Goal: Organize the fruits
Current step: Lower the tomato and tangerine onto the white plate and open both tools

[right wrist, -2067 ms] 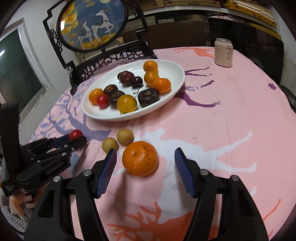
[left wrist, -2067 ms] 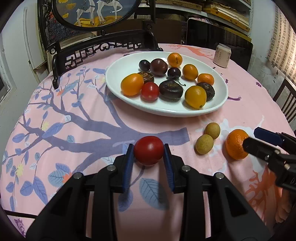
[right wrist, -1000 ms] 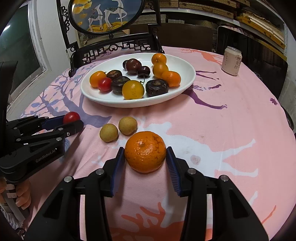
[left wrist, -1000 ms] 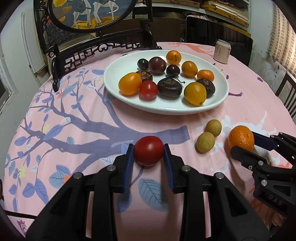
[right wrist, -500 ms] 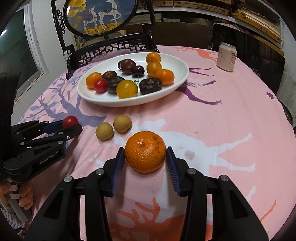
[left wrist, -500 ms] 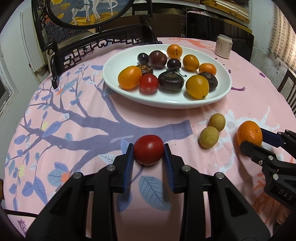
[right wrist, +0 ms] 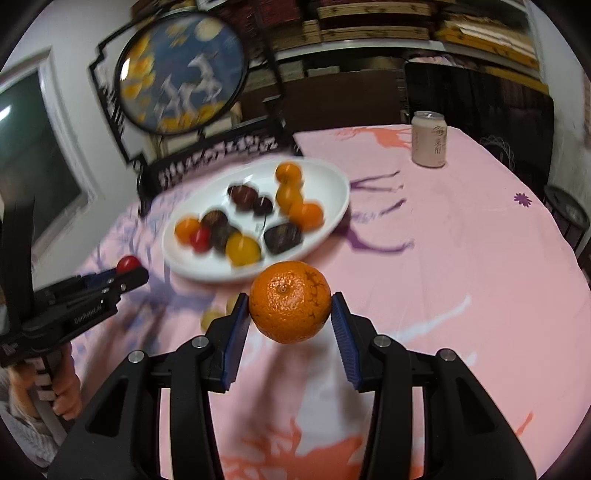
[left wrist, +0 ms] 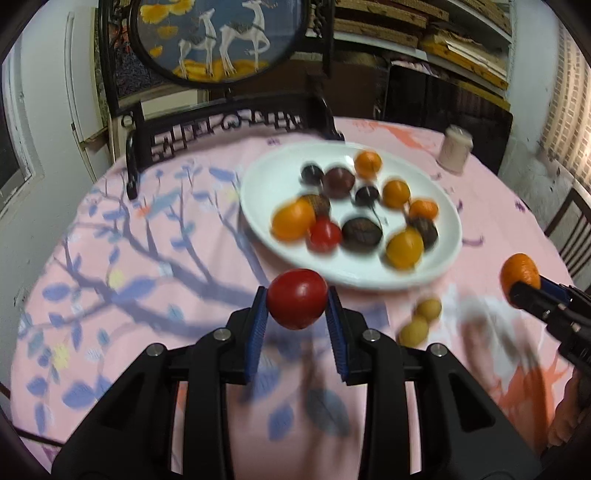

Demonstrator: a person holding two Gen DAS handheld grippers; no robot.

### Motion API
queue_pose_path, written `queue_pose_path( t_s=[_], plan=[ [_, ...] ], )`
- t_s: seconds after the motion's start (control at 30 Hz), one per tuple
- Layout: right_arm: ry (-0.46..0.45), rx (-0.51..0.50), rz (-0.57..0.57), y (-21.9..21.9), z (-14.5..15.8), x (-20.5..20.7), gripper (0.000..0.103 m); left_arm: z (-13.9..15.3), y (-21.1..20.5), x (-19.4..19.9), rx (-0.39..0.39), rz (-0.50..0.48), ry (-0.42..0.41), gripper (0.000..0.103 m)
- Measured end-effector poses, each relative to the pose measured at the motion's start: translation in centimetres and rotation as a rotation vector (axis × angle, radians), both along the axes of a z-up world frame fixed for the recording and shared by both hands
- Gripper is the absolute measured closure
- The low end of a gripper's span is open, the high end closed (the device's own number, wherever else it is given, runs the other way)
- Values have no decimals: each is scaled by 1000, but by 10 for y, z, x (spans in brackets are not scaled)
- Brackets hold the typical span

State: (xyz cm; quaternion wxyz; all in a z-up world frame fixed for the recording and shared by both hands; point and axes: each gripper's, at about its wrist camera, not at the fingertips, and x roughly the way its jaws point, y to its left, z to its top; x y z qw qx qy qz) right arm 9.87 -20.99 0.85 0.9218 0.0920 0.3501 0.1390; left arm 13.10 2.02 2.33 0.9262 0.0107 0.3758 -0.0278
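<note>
My left gripper (left wrist: 296,300) is shut on a red tomato (left wrist: 297,298) and holds it above the pink tablecloth, just short of the white plate (left wrist: 448,236) of several fruits. My right gripper (right wrist: 290,302) is shut on an orange (right wrist: 290,301), also lifted off the cloth; it shows at the right edge of the left wrist view (left wrist: 519,275). The plate (right wrist: 338,199) lies ahead and left of the orange. Two small tan fruits (left wrist: 421,319) lie on the cloth between the grippers. The left gripper with the tomato shows in the right wrist view (right wrist: 127,264).
A pale drink can (right wrist: 429,139) stands at the far right of the round table. A dark carved chair (left wrist: 229,125) with a round deer painting (left wrist: 218,35) stands behind the plate. Another chair (left wrist: 572,229) is at the right edge.
Both grippers have lifted their fruit off the cloth and moved toward the plate. The views are blurred by motion. Two seconds ago the right gripper was open around the orange; it has closed on it.
</note>
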Motion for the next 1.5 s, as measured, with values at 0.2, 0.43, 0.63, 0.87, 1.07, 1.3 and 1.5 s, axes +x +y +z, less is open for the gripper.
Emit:
queue_pose_path(
  t_s=[0.2,0.43,0.63,0.87,1.07,1.3,1.5],
  plan=[
    [-30,41,-15,3,36,49,58,38,2,53,-7,31,-42,71],
    [5,26,51,46,29,104,58,21,-3,121,-23,55,0,71],
    [44,-16,84,65,3,135,57,-13,3,158,-61,62,73,71],
    [95,5,90,61,-7,151,57,-14,-1,156,-28,56,44,41],
    [44,2,89,60,10,137,46,5,4,144,-38,68,-1,41],
    [-42,-3,31,49,31,117,40,23,8,123,-12,102,-34,39],
    [-215,4,102,51,81,70,35,23,32,62,4,182,-88,27]
  ],
)
